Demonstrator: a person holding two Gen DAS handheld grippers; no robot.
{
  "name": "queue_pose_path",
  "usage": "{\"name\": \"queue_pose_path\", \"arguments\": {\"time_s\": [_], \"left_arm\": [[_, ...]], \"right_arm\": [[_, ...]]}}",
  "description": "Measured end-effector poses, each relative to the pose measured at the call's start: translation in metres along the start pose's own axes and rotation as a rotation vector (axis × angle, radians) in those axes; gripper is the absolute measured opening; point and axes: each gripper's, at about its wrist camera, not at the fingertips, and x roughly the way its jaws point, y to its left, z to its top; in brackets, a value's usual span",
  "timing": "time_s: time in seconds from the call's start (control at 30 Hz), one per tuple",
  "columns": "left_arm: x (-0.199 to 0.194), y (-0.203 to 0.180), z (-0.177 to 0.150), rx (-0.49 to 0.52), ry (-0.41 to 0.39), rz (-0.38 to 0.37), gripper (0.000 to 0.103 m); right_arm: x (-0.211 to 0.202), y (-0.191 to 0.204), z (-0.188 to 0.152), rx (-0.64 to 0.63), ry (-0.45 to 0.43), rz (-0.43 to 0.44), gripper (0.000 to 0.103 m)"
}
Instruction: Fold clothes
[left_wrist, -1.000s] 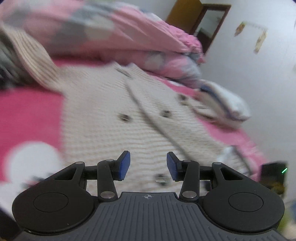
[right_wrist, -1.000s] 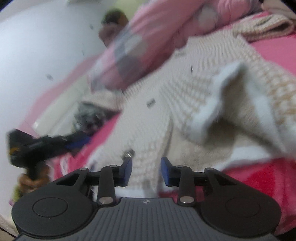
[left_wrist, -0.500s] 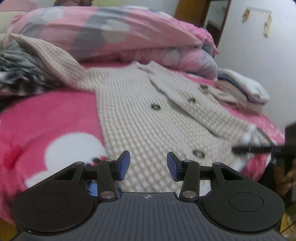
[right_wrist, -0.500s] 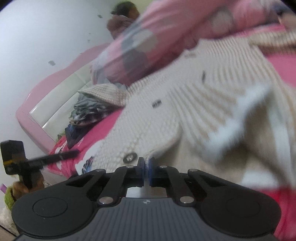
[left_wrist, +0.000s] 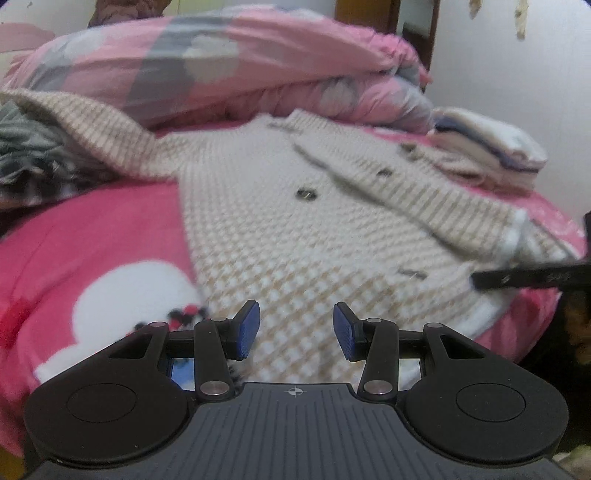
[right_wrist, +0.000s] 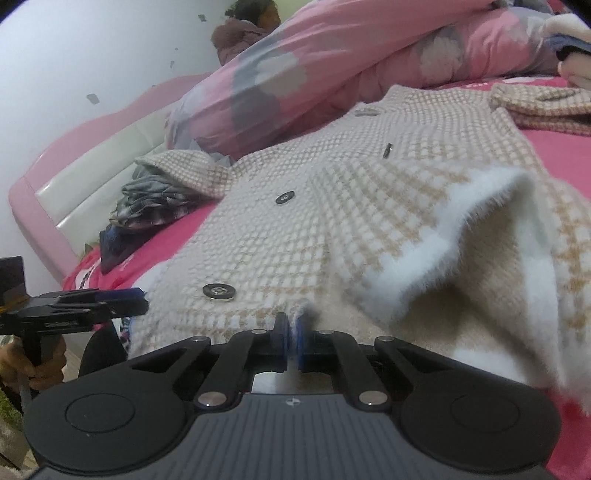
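Right gripper (right_wrist: 291, 332) pinched on cardigan (right_wrist: 332, 206) hem at 6 o'clock; left gripper (left_wrist: 295, 328) level, agape, empty above hem.

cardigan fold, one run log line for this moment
right claw: shut on cardigan hem | left claw: open above hem | cardigan: flat on bed

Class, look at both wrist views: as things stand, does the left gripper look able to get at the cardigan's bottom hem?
Probably yes. The left gripper is open just above the cardigan near its hem, with nothing between them. The right gripper is shut on the hem further along, out of the way.
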Motion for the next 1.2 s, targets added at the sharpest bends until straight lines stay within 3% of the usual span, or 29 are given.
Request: {"name": "queue_pose_path", "arguments": {"time_s": [0.1, 0.2, 0.33, 0.4, 0.6, 0.7, 0.83, 0.93, 1.07, 1.2], "left_arm": [[0.007, -0.018, -0.003, 0.029, -0.008, -0.067, 0.044], [0.026, -0.033, -0.014, 0.06, 0.043, -0.063, 0.044], [0.034, -0.039, -0.023, 0.072, 0.026, -0.038, 0.044], [0.034, -0.038, -0.023, 0.059, 0.026, -0.043, 0.044], [0.034, -0.037, -0.026, 0.054, 0.01, -0.048, 0.045], [0.033, -0.036, -0.03, 0.052, -0.006, -0.049, 0.045], [0.032, -0.034, -0.032, 0.051, -0.016, -0.061, 0.045], [0.03, -0.032, -0.031, 0.055, -0.016, -0.074, 0.045], [0.028, -0.027, -0.034, 0.041, -0.025, -0.103, 0.045], [0.028, -0.023, -0.036, 0.021, -0.034, -0.122, 0.045]], "right_arm": [[0.002, 0.002, 0.001, -0.025, -0.015, -0.015, 0.004], [0.004, 0.005, 0.0, -0.058, -0.013, -0.034, 0.004], [0.001, 0.005, 0.0, -0.066, 0.006, -0.06, 0.007], [-0.004, 0.008, 0.007, -0.067, 0.015, -0.074, 0.017], [-0.021, 0.02, 0.032, -0.09, -0.052, -0.076, 0.018], [-0.004, 0.037, 0.039, -0.166, -0.015, -0.064, 0.018], [0.046, 0.051, 0.039, -0.303, 0.115, -0.169, 0.015], [0.08, 0.037, 0.048, -0.379, 0.134, -0.254, 0.0], [0.1, 0.026, 0.078, -0.362, 0.121, -0.405, 0.0], [0.088, 0.009, 0.094, -0.171, 0.108, -0.318, 0.0]]}}
